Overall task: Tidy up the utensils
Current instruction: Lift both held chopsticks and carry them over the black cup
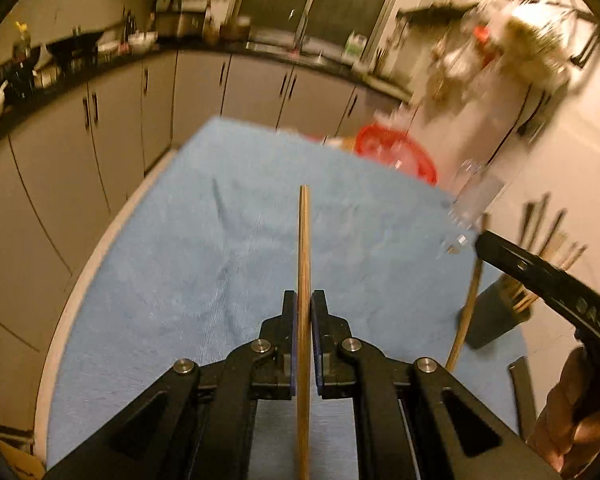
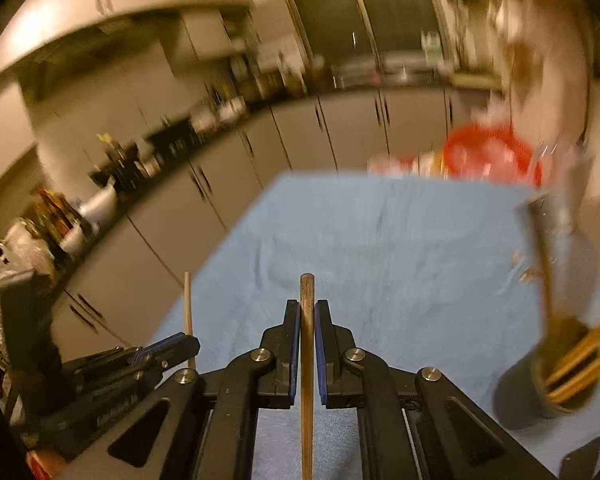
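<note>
My left gripper (image 1: 304, 301) is shut on a pale wooden chopstick (image 1: 304, 240) that runs straight ahead above the blue cloth (image 1: 204, 264). My right gripper (image 2: 307, 307) is shut on a darker wooden chopstick (image 2: 307, 286) whose tip pokes just past the pads. In the right wrist view the left gripper (image 2: 182, 346) shows at the lower left with its chopstick (image 2: 187, 304) upright. In the left wrist view the right gripper (image 1: 482, 242) reaches in from the right, its chopstick (image 1: 469, 304) hanging below. A dark holder cup (image 2: 516, 396), also seen as the dark cup (image 1: 488, 320), stands on the cloth with several chopsticks (image 2: 580, 360) in it.
A red basin (image 1: 396, 148) sits at the table's far right corner, with a clear container (image 1: 474, 196) next to it. The table's rounded edge (image 1: 80, 276) drops off on the left toward grey cabinets (image 1: 112, 128). A hand (image 1: 572, 424) holds the right gripper.
</note>
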`<state>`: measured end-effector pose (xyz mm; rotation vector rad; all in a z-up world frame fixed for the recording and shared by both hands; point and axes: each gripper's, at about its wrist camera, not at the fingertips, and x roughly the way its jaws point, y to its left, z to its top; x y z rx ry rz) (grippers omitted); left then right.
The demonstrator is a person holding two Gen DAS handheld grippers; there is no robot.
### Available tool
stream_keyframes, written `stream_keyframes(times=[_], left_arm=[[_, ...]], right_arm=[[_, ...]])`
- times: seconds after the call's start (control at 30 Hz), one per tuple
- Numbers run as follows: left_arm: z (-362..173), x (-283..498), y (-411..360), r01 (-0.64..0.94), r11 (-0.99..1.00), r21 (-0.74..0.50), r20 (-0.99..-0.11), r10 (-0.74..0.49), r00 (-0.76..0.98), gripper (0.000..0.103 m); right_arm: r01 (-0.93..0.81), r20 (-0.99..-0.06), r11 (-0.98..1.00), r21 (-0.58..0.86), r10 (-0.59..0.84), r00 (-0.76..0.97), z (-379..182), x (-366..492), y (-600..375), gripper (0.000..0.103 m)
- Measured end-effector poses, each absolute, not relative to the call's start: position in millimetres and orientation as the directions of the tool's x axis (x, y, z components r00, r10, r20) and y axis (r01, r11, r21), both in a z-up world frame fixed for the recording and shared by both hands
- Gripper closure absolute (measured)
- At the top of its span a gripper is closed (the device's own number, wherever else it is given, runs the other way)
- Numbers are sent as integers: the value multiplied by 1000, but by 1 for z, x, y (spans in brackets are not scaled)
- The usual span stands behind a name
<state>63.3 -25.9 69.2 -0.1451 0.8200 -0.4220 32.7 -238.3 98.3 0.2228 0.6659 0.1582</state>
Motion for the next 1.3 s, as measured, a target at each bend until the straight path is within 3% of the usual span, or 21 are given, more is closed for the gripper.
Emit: stream_keyframes(times=[0.13, 0.23, 0.73, 1.3], left_arm=[[96, 43, -27, 328, 910, -253, -608, -413, 678, 96], [107, 36, -33, 344, 910, -233, -591, -413, 693, 96], [129, 12, -56, 398, 893, -211, -582, -442, 683, 96], [189, -6, -130, 570, 788, -233, -529, -595, 606, 96]], right_arm=[[-68, -445, 973, 219, 162, 881, 126, -19, -238, 96], [-56, -392, 974, 219, 140, 909, 135, -35, -240, 96], [75, -281, 950, 304, 14, 960, 154, -88, -302, 96], [195, -168, 913, 358, -142, 975, 194, -139, -382, 96]])
